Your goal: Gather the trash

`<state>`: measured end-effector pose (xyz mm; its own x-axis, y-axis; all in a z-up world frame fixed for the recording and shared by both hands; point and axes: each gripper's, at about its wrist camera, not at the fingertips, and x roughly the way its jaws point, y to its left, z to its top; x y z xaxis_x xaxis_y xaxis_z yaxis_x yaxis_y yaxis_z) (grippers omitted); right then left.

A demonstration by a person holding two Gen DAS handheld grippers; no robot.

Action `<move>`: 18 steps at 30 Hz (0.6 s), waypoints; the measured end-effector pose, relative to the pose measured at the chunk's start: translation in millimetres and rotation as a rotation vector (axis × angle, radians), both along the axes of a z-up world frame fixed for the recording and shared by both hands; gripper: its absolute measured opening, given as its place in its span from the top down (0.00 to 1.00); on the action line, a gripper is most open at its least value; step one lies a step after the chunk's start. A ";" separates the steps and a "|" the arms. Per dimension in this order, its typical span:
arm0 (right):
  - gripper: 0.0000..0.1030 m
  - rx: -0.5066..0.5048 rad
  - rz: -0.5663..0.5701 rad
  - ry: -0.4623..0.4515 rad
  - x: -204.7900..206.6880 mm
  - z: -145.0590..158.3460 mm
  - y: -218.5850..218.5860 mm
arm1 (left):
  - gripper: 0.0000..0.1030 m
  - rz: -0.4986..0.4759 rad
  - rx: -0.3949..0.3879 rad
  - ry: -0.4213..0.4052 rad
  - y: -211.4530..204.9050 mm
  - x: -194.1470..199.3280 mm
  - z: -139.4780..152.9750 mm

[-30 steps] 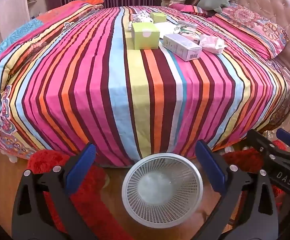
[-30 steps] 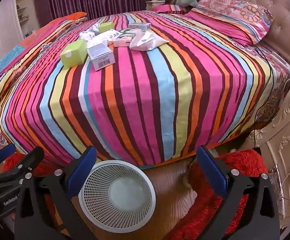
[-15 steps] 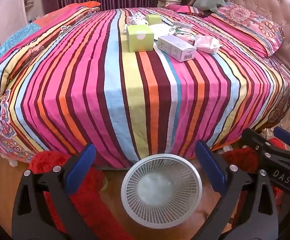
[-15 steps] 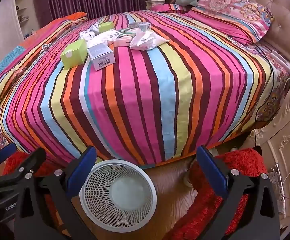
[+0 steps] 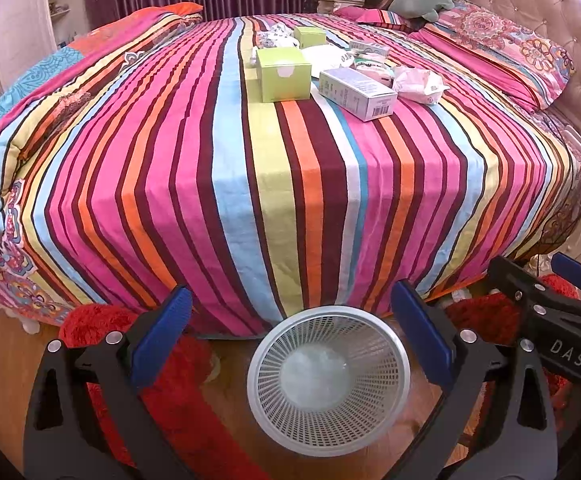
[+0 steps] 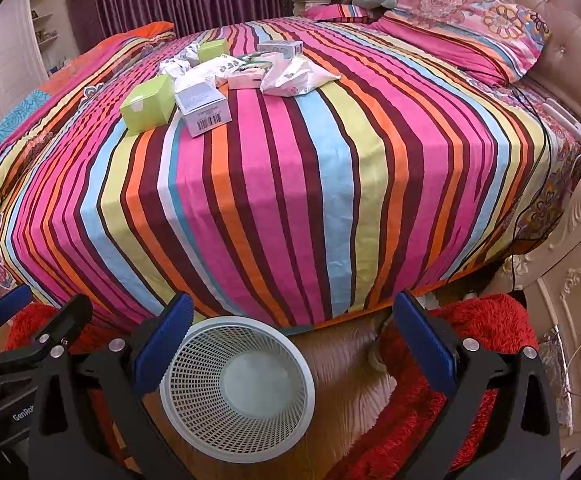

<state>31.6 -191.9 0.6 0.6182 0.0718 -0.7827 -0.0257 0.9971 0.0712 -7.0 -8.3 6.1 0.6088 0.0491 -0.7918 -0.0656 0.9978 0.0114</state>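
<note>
White mesh basket (image 5: 328,380) between left gripper (image 5: 290,332) fingers (image 5: 162,330), both grippers empty.

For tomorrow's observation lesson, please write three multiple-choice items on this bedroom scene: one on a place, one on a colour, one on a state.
1. Where does the white mesh basket stand?
A. on the bed
B. on the floor at the foot of the bed
C. on the shelf

2. What colour is the cube box nearest the foot of the bed?
A. lime green
B. black
C. red

3. How are the left gripper and right gripper?
A. both open, holding nothing
B. both shut on boxes
C. one holds the basket

Key: B, it stands below the striped bedspread's edge; A, its faces are lime; A, the jaws stand wide apart.
</note>
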 end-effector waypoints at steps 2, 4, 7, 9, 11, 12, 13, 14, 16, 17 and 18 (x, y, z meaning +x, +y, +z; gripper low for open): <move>0.07 0.002 -0.002 0.001 0.3 -0.1 -0.7 | 0.06 0.001 0.000 -0.001 0.1 0.0 0.0; 0.07 0.005 -0.002 0.002 0.3 -0.2 -1.2 | 0.06 0.001 0.000 0.000 0.1 0.0 0.0; 0.07 0.005 -0.002 0.002 0.3 0.0 -1.3 | 0.06 0.001 -0.001 0.000 0.0 0.1 0.0; 0.07 0.004 -0.002 0.002 0.4 -0.1 -1.3 | 0.06 0.000 0.000 0.001 -0.1 0.0 -0.1; 0.07 0.005 -0.001 0.003 0.2 0.1 -1.5 | 0.06 -0.001 -0.001 0.001 0.4 -0.8 0.0; 0.07 0.006 0.000 0.002 -0.1 0.2 -1.5 | 0.06 -0.002 -0.004 0.000 1.1 -1.4 0.0; 0.07 0.005 0.000 0.002 0.1 0.2 -1.4 | 0.06 -0.003 -0.005 -0.002 1.6 -1.7 0.0; 0.07 0.005 0.000 0.002 0.0 0.2 -1.4 | 0.06 -0.004 -0.007 -0.003 2.0 -2.0 0.2; 0.07 0.005 0.001 0.002 -0.1 0.2 -1.2 | 0.06 -0.006 -0.008 -0.006 2.4 -2.4 0.8; 0.07 0.005 0.001 0.002 -0.1 0.2 -1.2 | 0.06 -0.006 -0.007 -0.007 1.9 -2.3 1.0; 0.07 0.005 0.000 0.002 -0.1 0.2 -1.1 | 0.06 -0.007 -0.006 -0.007 1.9 -2.2 1.2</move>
<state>31.5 -193.0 0.8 0.6166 0.0760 -0.7836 -0.0258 0.9968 0.0763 -9.2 -6.5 7.3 0.6144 0.0399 -0.7880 -0.0587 0.9983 0.0048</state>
